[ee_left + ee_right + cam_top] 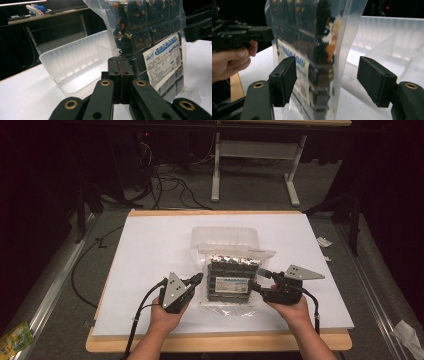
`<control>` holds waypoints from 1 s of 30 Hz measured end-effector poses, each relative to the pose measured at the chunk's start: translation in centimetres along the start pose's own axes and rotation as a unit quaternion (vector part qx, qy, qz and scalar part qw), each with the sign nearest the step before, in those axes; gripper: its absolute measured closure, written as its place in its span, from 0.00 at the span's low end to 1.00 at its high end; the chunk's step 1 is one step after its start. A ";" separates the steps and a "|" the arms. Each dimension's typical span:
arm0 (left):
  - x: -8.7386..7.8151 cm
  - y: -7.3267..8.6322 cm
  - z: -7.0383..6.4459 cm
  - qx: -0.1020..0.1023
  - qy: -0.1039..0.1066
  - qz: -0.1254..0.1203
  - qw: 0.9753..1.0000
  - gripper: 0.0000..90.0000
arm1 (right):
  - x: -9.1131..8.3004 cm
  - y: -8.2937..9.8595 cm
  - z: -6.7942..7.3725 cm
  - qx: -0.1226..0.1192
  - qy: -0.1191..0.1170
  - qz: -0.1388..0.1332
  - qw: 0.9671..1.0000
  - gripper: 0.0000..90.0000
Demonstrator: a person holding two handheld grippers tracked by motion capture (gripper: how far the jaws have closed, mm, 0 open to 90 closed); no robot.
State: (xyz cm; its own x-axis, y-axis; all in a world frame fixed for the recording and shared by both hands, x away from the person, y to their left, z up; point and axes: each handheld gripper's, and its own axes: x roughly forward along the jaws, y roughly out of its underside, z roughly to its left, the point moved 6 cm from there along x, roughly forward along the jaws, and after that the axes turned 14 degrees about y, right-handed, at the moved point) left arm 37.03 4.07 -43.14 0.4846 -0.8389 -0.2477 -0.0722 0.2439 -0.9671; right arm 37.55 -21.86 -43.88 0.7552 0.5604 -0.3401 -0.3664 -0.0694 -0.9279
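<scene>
A clear bag of dark snack pieces with a blue-and-white label lies in the middle of the white sheet. My left gripper is at its left edge; in the left gripper view the gripper is shut, the bag edge running into its tips. My right gripper is at the bag's right edge. It stands open, one pad on each side of the bag, neither touching. A clear plastic tub sits just behind the bag.
The white sheet covers a wooden table. The tub has a divider inside. Crumpled paper scraps lie off the right edge. Cables and white table legs are on the floor beyond.
</scene>
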 end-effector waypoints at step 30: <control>-0.6 1.7 2.5 -0.108 -0.012 0.041 0.993 0.70 | -0.8 -1.1 3.7 -0.028 -0.119 -0.007 0.992 0.85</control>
State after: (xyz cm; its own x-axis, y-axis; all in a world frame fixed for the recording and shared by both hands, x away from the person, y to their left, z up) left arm 38.80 6.21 -44.48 0.4903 -0.8075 -0.3279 -0.2975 0.1986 -0.9339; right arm 35.36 -19.20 -42.08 0.6082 0.7402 -0.2868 -0.3199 -0.1021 -0.9419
